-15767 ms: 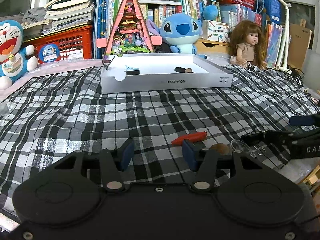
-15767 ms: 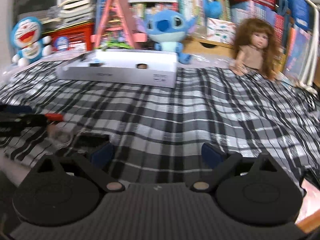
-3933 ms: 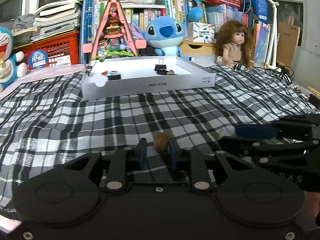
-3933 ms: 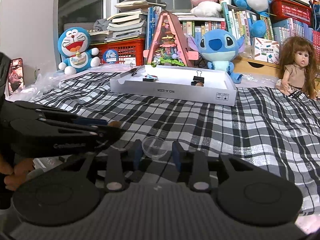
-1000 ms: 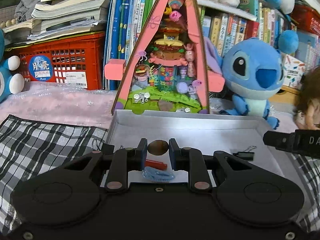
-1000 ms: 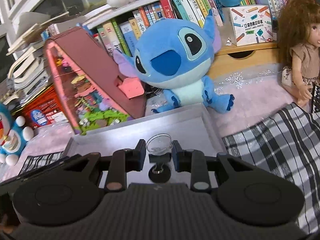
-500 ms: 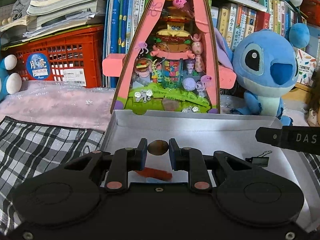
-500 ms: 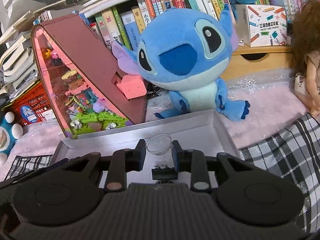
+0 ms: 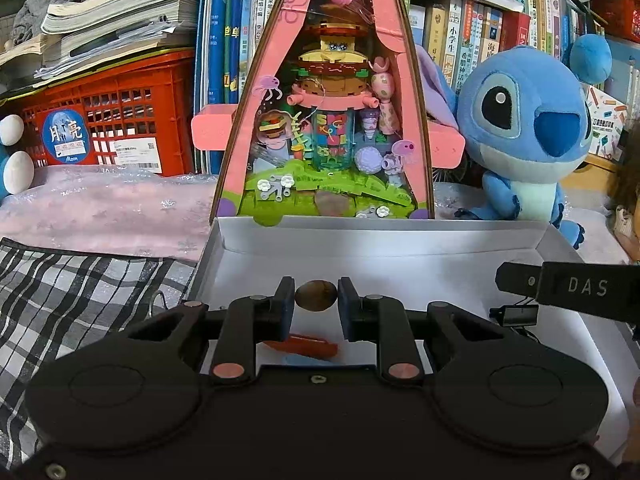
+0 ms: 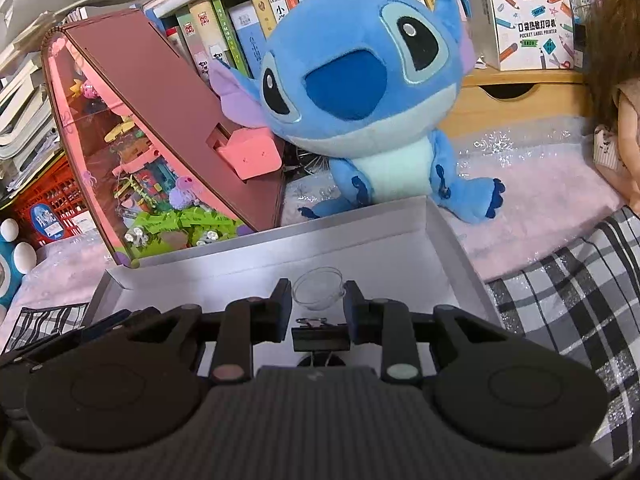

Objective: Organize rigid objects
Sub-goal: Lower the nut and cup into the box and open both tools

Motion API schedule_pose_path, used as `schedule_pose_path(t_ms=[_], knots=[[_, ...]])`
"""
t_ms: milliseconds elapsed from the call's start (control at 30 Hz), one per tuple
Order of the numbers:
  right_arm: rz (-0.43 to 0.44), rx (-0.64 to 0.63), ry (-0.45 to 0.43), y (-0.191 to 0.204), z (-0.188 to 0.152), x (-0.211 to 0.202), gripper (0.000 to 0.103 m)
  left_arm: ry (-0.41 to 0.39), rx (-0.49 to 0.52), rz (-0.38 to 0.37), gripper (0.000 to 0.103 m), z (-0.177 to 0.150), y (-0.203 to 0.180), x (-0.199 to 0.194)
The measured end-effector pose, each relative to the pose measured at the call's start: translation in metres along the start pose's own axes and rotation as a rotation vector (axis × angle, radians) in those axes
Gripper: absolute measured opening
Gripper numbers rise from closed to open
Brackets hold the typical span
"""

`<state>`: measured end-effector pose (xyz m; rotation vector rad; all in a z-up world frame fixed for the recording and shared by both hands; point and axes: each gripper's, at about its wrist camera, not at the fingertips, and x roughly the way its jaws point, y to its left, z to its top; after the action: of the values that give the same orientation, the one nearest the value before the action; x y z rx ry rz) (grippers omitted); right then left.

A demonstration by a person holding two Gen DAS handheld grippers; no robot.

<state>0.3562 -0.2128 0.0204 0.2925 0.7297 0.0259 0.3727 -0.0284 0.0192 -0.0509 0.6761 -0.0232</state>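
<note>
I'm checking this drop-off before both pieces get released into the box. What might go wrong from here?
The brown nut in the left tongs is round, so it may roll across the box floor. The clear cup in the right tongs hangs above the binder clip and could land on it and tip.

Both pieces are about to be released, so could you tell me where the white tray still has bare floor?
Free: the tray floor along its back wall, ahead of the brown nut and the clear cup. Crowded: the near part, with a red piece under the left hand-held gripper and a binder clip under the right hand-held gripper.
</note>
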Motion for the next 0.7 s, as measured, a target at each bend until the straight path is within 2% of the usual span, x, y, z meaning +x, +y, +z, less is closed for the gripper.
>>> schedule_pose_path(t_ms=[700], knots=[[-0.001, 0.002, -0.004, -0.0008, -0.0037, 0.0046, 0.033, -0.001, 0.003, -0.013, 0.023, -0.0002, 0.0006, 0.0019]])
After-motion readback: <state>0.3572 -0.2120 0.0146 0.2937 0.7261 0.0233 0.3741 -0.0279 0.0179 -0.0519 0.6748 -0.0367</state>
